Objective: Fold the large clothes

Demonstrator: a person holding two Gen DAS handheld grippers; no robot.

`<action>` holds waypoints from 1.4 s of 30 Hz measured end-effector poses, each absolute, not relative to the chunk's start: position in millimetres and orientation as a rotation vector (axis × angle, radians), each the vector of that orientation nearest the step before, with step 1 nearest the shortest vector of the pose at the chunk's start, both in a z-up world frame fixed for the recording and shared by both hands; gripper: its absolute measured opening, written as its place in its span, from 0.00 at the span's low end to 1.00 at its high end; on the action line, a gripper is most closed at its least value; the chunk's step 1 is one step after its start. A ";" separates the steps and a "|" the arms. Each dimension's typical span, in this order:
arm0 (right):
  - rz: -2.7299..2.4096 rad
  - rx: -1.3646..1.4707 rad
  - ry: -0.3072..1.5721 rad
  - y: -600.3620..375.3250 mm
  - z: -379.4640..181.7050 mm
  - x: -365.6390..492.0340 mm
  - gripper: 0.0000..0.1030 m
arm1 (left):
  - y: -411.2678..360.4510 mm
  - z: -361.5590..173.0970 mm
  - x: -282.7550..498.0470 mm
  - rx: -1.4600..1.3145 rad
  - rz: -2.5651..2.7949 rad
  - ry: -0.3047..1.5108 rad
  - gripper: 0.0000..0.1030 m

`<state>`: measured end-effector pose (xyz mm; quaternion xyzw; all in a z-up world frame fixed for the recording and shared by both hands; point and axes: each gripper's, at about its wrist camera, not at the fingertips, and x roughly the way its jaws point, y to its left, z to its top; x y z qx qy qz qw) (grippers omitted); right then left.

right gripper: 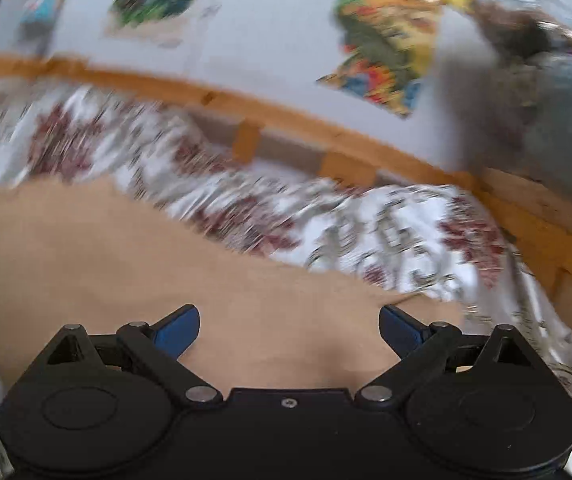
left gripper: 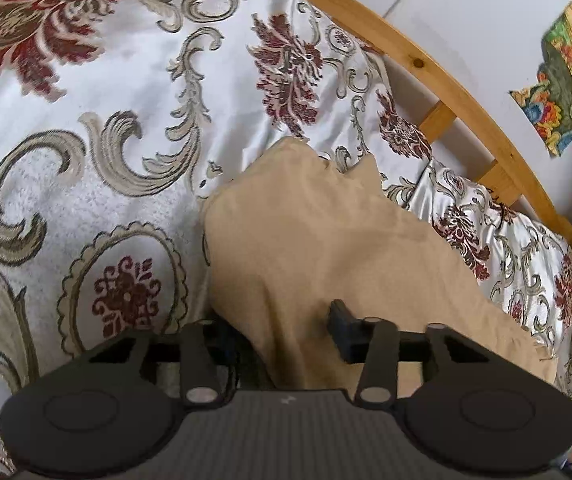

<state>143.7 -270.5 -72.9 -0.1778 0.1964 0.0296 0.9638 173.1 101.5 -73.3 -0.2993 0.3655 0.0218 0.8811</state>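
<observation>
Garment (left gripper: pixel 326 240): plain tan, no pattern. Bedspread (left gripper: pixel 106 100): shiny white, dark-red florals, beige-olive scrolls and scalloped rings. Bed rail (left gripper: pixel 418 60): honey pine, one knot. Wall (left gripper: pixel 466 8): off-white. Poster (left gripper: pixel 566 92) at 2 o'clock: yellow, green, orange, blue. Right gripper (right gripper: pixel 289 330): black, blue finger pads (right gripper: pixel 178 332).

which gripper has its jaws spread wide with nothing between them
The right gripper: its blue fingers stand far apart over the tan garment, gripping nothing. The left gripper is narrower, with tan cloth draped between its jaws.
</observation>
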 end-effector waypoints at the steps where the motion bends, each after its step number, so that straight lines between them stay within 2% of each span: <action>1: 0.076 -0.385 0.425 -266.4 -81.3 147.2 0.92 | 100.8 -72.2 173.1 -0.618 0.054 0.766 0.31; 5: 0.089 -0.223 0.518 -281.2 -98.2 155.9 0.94 | 92.4 -60.5 172.5 -0.577 0.054 0.767 0.11; 8: 0.086 -0.231 0.516 -281.3 -99.1 155.3 0.94 | 71.3 -33.7 167.9 -0.423 -0.016 0.726 0.05; 11: 0.082 -0.227 0.518 -279.9 -101.2 155.4 0.94 | 48.9 0.5 164.8 -0.269 -0.091 0.701 0.05; 15: 0.101 -0.122 0.541 -294.3 -98.2 160.3 0.94 | 20.3 26.5 168.6 -0.032 -0.094 0.766 0.05; 21: 0.103 -0.117 0.549 -295.7 -98.4 160.1 0.94 | -10.2 36.2 162.8 0.093 -0.023 0.764 0.04; 28: 0.107 -0.050 0.551 -304.8 -97.7 161.4 0.93 | -46.4 66.0 151.2 0.198 -0.110 0.654 0.02; 33: 0.075 0.109 0.532 -328.7 -77.0 161.2 0.78 | -74.7 93.9 154.3 0.260 -0.275 0.568 0.02; 34: 0.060 0.181 0.519 -340.5 -67.1 160.5 0.72 | -83.1 98.6 155.3 0.294 -0.313 0.553 0.02; 35: 0.051 0.261 0.508 -355.4 -55.7 159.4 0.58 | -94.1 103.5 156.7 0.331 -0.355 0.536 0.02; 37: 0.051 0.399 0.514 -384.6 -36.7 158.7 0.45 | -112.9 108.1 156.1 0.388 -0.419 0.508 0.02; 40: 0.055 0.649 0.511 -444.2 -13.3 148.1 0.47 | -150.3 105.1 151.1 0.481 -0.500 0.473 0.02; 42: 0.061 0.804 0.535 -484.9 -3.8 141.4 0.57 | -174.1 99.4 148.4 0.537 -0.559 0.458 0.02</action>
